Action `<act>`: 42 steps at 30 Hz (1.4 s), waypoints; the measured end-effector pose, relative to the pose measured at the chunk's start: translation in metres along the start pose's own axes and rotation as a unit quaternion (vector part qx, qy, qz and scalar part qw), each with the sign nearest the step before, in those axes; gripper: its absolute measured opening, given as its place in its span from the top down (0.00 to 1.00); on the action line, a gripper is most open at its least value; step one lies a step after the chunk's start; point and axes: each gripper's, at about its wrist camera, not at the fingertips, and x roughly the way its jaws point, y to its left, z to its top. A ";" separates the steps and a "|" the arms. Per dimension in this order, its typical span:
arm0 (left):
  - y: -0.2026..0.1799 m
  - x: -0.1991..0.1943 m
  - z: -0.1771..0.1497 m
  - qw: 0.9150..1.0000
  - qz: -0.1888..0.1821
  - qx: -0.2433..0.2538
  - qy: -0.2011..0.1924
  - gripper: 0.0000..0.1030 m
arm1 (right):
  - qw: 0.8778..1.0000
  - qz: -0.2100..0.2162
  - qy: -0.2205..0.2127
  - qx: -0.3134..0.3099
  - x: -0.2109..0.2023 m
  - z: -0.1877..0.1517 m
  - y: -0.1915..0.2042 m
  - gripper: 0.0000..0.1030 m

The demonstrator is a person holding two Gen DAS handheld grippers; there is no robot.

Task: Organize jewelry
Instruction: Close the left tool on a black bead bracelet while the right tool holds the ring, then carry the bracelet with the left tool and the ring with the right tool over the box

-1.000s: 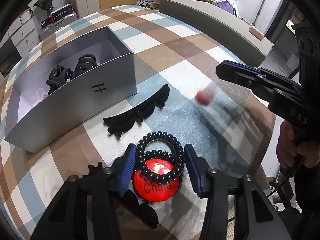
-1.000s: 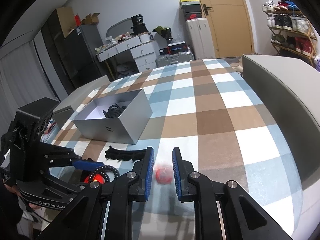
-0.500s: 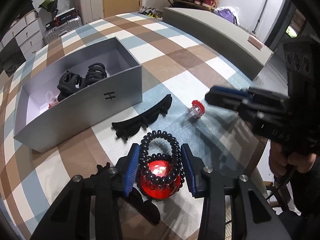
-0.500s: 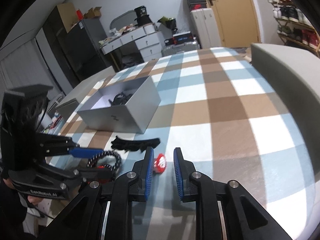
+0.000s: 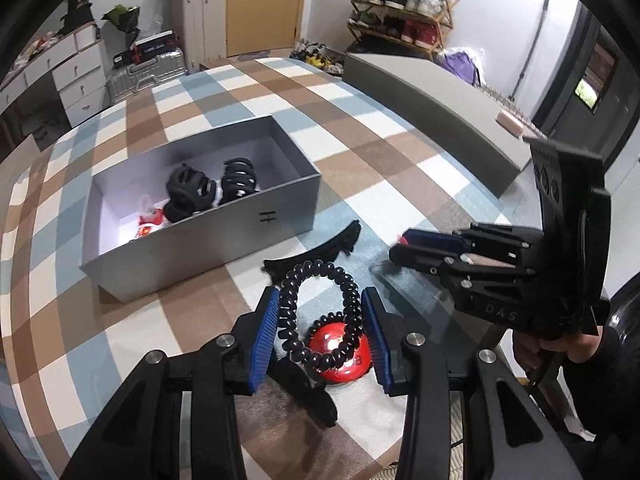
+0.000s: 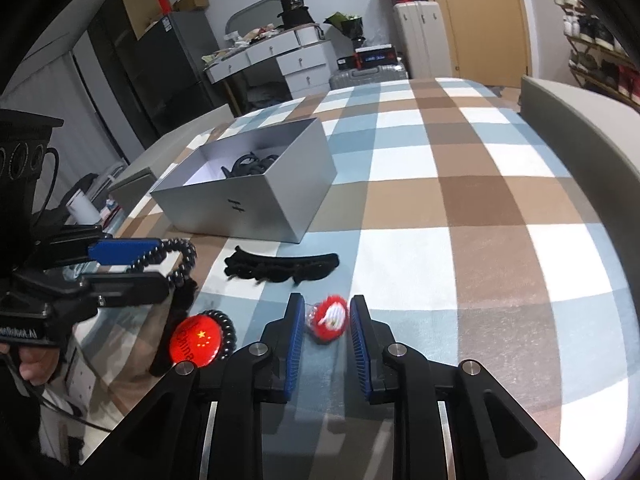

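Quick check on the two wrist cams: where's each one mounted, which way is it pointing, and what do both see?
Left wrist: rides the left gripper, looking along its fingers at the black coil hair tie, red badge and grey box; the right gripper and holding hand show at right.
Right wrist: rides the right gripper, facing the small red item; the left gripper shows at left.
Shared: box, badge, hair tie, black hair clip, checked tablecloth.
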 end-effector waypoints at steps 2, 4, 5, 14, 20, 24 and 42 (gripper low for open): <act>0.004 -0.002 0.000 1.000 0.000 -0.007 -0.005 0.66 | 1.000 0.006 0.005 0.003 0.002 0.000 0.001 0.80; 0.007 -0.003 -0.001 1.000 -0.003 -0.010 -0.004 0.66 | 1.000 0.015 0.003 0.007 0.003 -0.001 0.002 0.81; 0.008 -0.003 -0.002 1.000 -0.002 -0.011 -0.005 0.66 | 1.000 0.020 0.004 0.010 0.004 -0.001 0.003 0.82; 0.022 -0.019 -0.001 0.999 -0.011 -0.031 -0.037 0.65 | 0.999 0.034 -0.034 -0.002 -0.012 0.012 0.024 0.83; 0.038 -0.030 0.004 0.996 -0.007 -0.055 -0.067 0.65 | 0.996 0.050 -0.069 -0.023 -0.025 0.036 0.044 0.83; 0.053 -0.036 0.011 0.993 -0.003 -0.076 -0.091 0.65 | 0.994 0.062 -0.083 -0.041 -0.024 0.058 0.058 0.82; 0.100 -0.018 0.042 0.984 -0.013 -0.129 -0.119 0.65 | 0.990 0.090 -0.096 -0.058 0.024 0.124 0.076 0.82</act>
